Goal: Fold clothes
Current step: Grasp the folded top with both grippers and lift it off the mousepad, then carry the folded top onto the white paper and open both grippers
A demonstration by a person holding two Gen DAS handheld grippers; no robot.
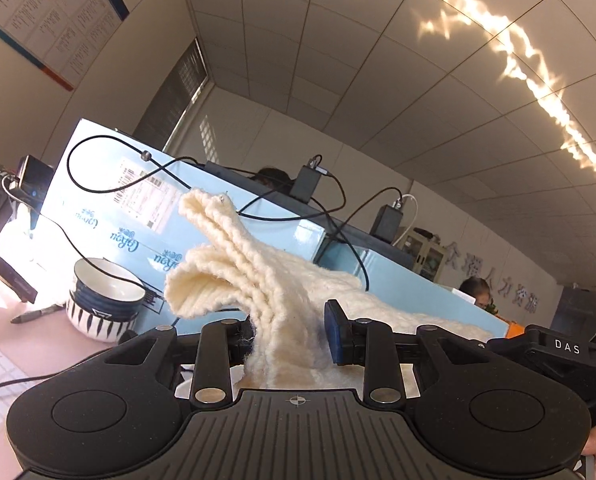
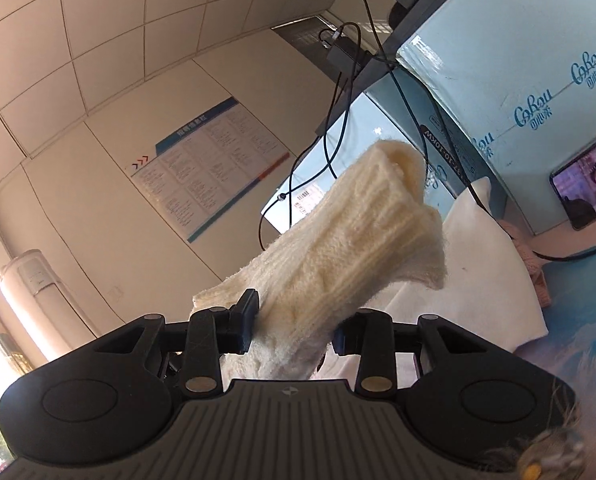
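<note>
A cream ribbed knit garment (image 1: 258, 272) is held up in the air, both cameras tilted toward the ceiling. My left gripper (image 1: 290, 338) is shut on a bunched edge of it, and folded layers stick up past the fingers and trail off to the right. My right gripper (image 2: 294, 326) is shut on another bunched part of the same knit garment (image 2: 362, 240), which juts up and to the right beyond the fingers. A white cloth (image 2: 478, 280) lies on the table behind it.
Light blue cartons (image 1: 110, 208) with black cables (image 1: 338, 216) stand behind. A striped bowl (image 1: 102, 300) and a pen (image 1: 38, 314) sit at left. A phone (image 2: 586, 184) leans on a carton (image 2: 518, 80), next to a pink cloth (image 2: 534, 264).
</note>
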